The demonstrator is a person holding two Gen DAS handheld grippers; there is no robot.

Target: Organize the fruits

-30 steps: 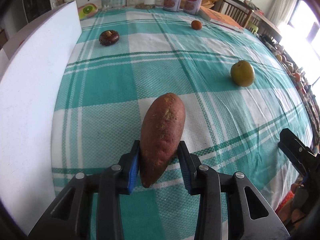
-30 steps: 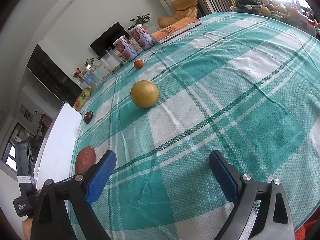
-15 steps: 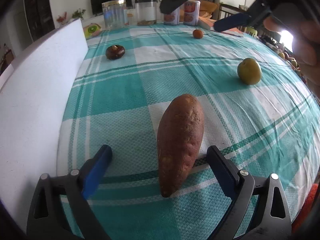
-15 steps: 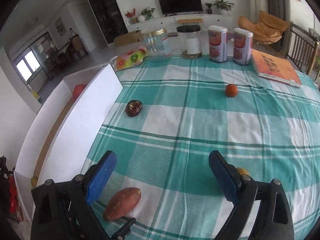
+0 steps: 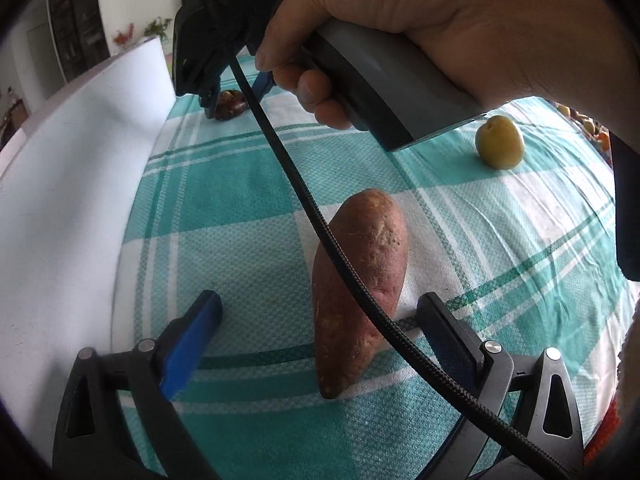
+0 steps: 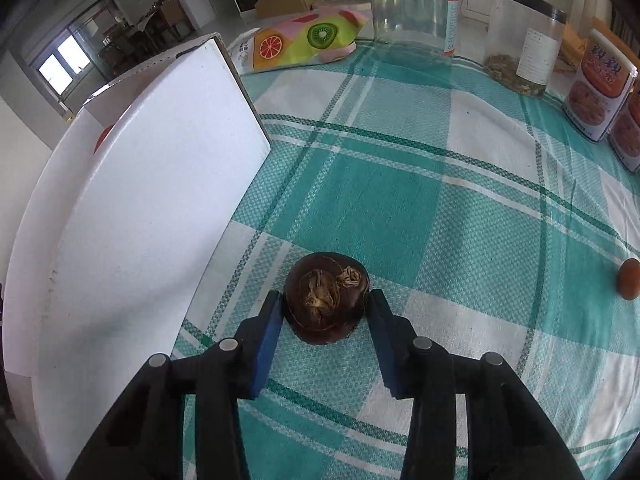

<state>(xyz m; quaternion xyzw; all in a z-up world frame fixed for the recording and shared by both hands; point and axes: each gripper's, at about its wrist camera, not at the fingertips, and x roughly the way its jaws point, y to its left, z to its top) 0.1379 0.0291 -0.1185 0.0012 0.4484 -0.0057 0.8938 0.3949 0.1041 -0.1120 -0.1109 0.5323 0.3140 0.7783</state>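
A reddish sweet potato (image 5: 360,280) lies on the teal checked tablecloth between the fingers of my left gripper (image 5: 320,312), which is open and not touching it. My right gripper (image 6: 326,312) is shut on a dark brown round fruit (image 6: 325,298) that rests on the cloth beside the white box (image 6: 132,216). In the left wrist view the right gripper (image 5: 236,92) and the hand holding it cross above, at the dark fruit (image 5: 230,106). A yellow-green round fruit (image 5: 499,142) lies at the right. A small orange fruit (image 6: 629,279) lies at the far right.
The white box's wall (image 5: 72,184) runs along the left. A black cable (image 5: 320,232) hangs across the sweet potato. A colourful fruit-print bag (image 6: 300,40), two clear jars (image 6: 412,12) and printed tins (image 6: 600,84) stand at the back of the table.
My left gripper opened and let go of the sweet potato, which now lies on the cloth. My right gripper moved across to the dark brown fruit and shut on it.
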